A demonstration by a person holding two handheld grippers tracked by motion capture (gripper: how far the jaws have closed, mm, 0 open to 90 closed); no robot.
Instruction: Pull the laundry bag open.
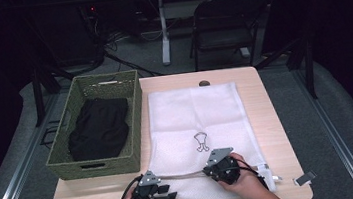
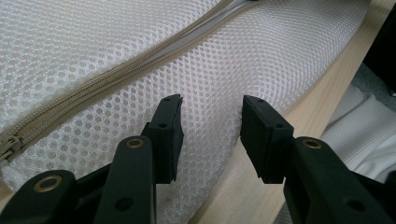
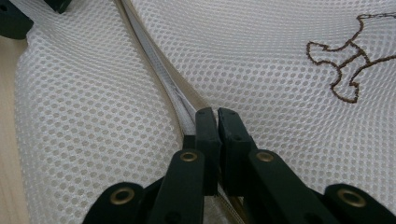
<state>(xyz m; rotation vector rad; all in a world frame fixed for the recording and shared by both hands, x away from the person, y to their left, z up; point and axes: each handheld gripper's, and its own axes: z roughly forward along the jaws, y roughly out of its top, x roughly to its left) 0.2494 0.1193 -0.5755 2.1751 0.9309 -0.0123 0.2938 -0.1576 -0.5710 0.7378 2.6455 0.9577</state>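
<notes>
White mesh laundry bag [image 1: 195, 122] lies flat on the light wooden bench [image 1: 274, 133], just right of the green woven basket [image 1: 71, 162] and touching its side. Basket holds a folded black garment [image 1: 100, 128]. Small brown outline emblem [image 1: 201, 142] sits on the bag's middle, above the beige zipper [image 1: 183, 175] that runs across the bag's near end.

Right hand-held gripper [image 1: 221, 167] sits on the zipper line, right part of the bag's near end. In the right gripper view [image 3: 217, 112] its jaws are pressed together, pinching the zipper [image 3: 175, 100]; whether it has the pull tab or just the tape, can't tell.

Left hand-held gripper [image 1: 167, 193] is at the bag's near left corner, low over the bench edge. In the left gripper view [image 2: 211, 105] jaws stand apart with the mesh edge [image 2: 210, 60] between them, nothing clamped; zipper [image 2: 88, 91] runs off to their left.

The two grippers are near each other, not touching.
</notes>
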